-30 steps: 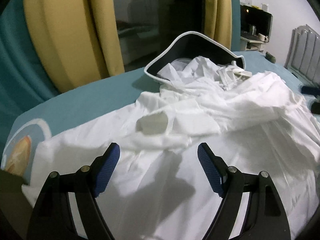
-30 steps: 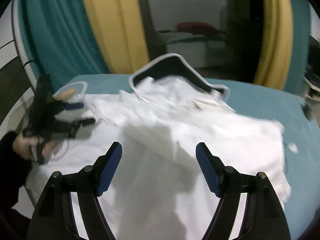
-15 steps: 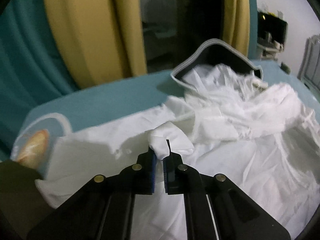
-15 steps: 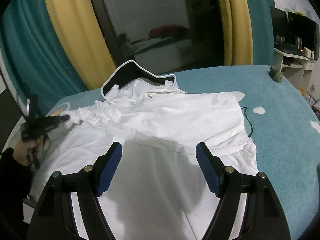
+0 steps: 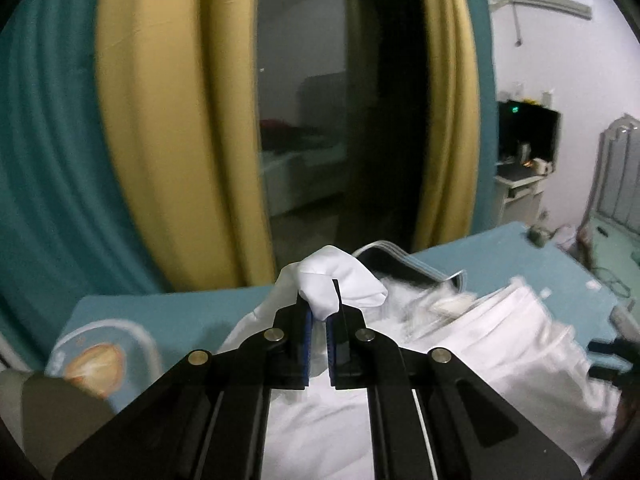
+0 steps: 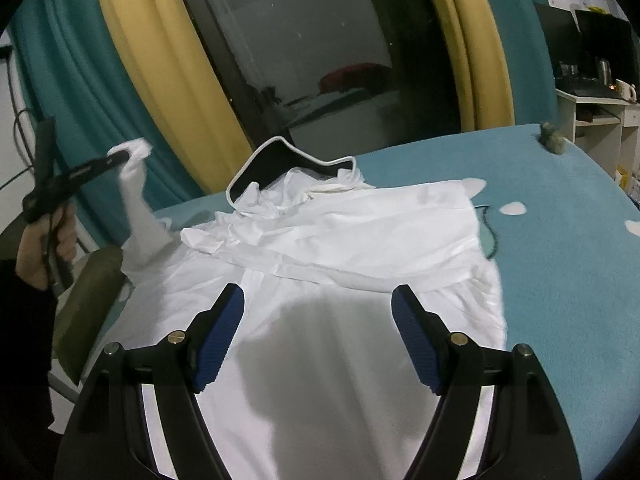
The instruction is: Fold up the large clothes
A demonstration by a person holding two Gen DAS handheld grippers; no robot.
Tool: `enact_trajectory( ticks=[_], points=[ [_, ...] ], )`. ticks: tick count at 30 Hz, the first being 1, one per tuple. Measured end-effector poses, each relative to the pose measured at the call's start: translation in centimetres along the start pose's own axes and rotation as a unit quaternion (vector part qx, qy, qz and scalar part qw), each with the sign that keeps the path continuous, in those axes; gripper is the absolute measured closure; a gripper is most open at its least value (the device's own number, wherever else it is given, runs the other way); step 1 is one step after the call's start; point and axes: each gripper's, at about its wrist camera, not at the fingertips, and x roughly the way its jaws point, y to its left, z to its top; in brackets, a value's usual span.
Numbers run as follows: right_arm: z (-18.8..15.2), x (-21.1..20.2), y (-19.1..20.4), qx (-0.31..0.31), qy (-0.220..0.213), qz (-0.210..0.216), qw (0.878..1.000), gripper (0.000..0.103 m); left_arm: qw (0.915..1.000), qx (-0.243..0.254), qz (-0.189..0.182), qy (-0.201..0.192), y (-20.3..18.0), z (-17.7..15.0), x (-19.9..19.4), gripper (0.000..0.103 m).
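A large white garment (image 6: 352, 240) lies spread on the teal bed (image 6: 560, 264), with a fold across its middle. My left gripper (image 5: 318, 312) is shut on a bunched end of the white garment (image 5: 340, 280) and holds it up above the bed. In the right wrist view that left gripper (image 6: 120, 158) shows at far left, in a hand, with the cloth (image 6: 138, 208) hanging from it down to the bed. My right gripper (image 6: 318, 312) hovers open over the garment's near part, nothing between its blue pads (image 6: 218, 340).
A black cushion with white piping (image 6: 280, 160) lies at the bed's far edge, behind the garment. Yellow and teal curtains (image 6: 152, 60) frame a dark window beyond. A desk with shelves (image 6: 592, 112) stands at right. An olive object (image 6: 92, 300) sits at the bed's left edge.
My left gripper shut on the white cloth and lifted it well above the bed. My right gripper stayed open and swung over toward the garment's middle.
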Motion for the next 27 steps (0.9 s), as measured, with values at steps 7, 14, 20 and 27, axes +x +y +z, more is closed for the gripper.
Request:
enact_trajectory(
  ticks=[7, 14, 20, 27],
  points=[
    [-0.8, -3.2, -2.2, -0.006, -0.024, -0.010, 1.000, 0.027, 0.9975, 0.021, -0.067, 0.010, -11.9, 0.8, 3.9, 0.096],
    [-1.0, -5.4, -5.2, 0.018, -0.031, -0.031, 0.999, 0.027, 0.9906, -0.004, -0.119, 0.068, -18.7, -1.3, 8.6, 0.094],
    [-1.6, -6.0, -7.5, 0.029, -0.022, -0.062, 0.997, 0.027, 0.9686, -0.024, -0.196, 0.151, -19.8, -5.4, 10.0, 0.049],
    [-1.5, -4.3, -8.1, 0.009, 0.011, -0.088, 0.996, 0.027, 0.9755, 0.029, -0.158, 0.150, -13.8, -8.8, 5.8, 0.049]
  ],
)
